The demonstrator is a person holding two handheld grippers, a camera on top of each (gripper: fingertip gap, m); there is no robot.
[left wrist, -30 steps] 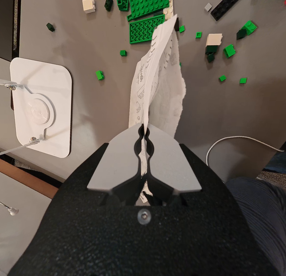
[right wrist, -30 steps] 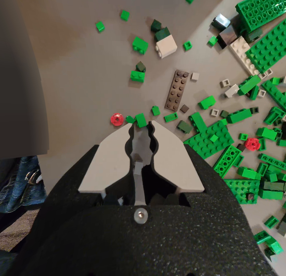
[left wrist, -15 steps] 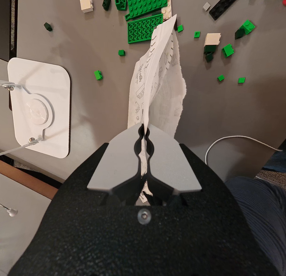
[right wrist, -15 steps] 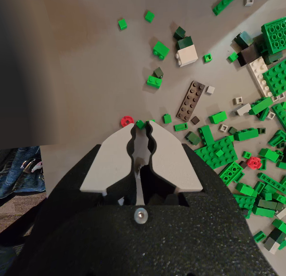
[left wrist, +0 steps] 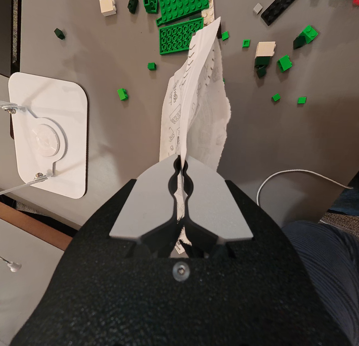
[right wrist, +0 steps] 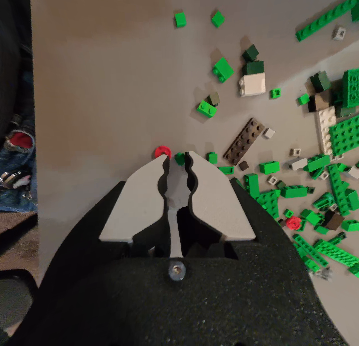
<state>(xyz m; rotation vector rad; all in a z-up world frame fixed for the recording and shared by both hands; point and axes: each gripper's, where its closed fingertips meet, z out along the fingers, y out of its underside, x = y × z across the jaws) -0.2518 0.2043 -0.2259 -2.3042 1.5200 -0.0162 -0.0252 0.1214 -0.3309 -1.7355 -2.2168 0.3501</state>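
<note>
White paper, a printed instruction sheet [left wrist: 196, 103] with a torn right edge, stands pinched between the pressed-together fingers of the left gripper [left wrist: 181, 158], just as it did a second ago; its far end reaches over the grey table [left wrist: 116, 84] toward an upside-down green plate [left wrist: 176, 38]. That view has barely changed: the white stand base [left wrist: 48, 134] sits at the left as before, and a white cable [left wrist: 291, 173] curves at the right. The right gripper [right wrist: 176, 157] has moved more. Its jaws stand slightly apart with nothing between the pads, and its tips have slid up to a small green stud piece [right wrist: 179, 158], which now sits right at the mouth of the gap, whereas earlier it lay a little beyond them. A red round piece [right wrist: 162, 151] touches the tip of the left finger in the picture. The brown plate [right wrist: 243, 141] and the heap of green bricks [right wrist: 330, 191] now lie farther to the right than a second ago.
</note>
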